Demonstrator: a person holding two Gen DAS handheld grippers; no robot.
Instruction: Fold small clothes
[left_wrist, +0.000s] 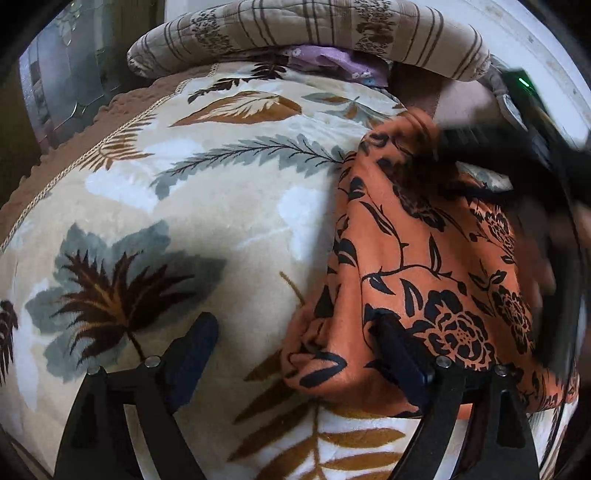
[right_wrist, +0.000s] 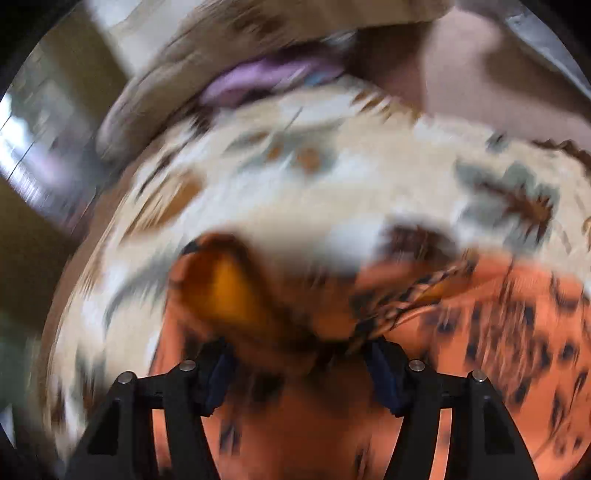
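Note:
An orange garment with a black flower print (left_wrist: 424, 266) lies bunched on a leaf-patterned blanket (left_wrist: 207, 206), at the right of the left wrist view. My left gripper (left_wrist: 295, 332) is open; its right finger (left_wrist: 395, 350) rests on the garment's lower edge and its left finger is on the blanket. My right gripper shows as a dark blur (left_wrist: 491, 147) over the garment's far end. In the blurred right wrist view, my right gripper (right_wrist: 301, 350) is open with the orange garment (right_wrist: 480, 314) bunched between and under its fingers.
A striped, quilted pillow (left_wrist: 314, 29) lies along the far edge of the bed, with a purple cloth (left_wrist: 332, 59) tucked under it. The blanket's brown border (left_wrist: 122, 107) runs along the left. A white wall (left_wrist: 535, 48) stands at the back right.

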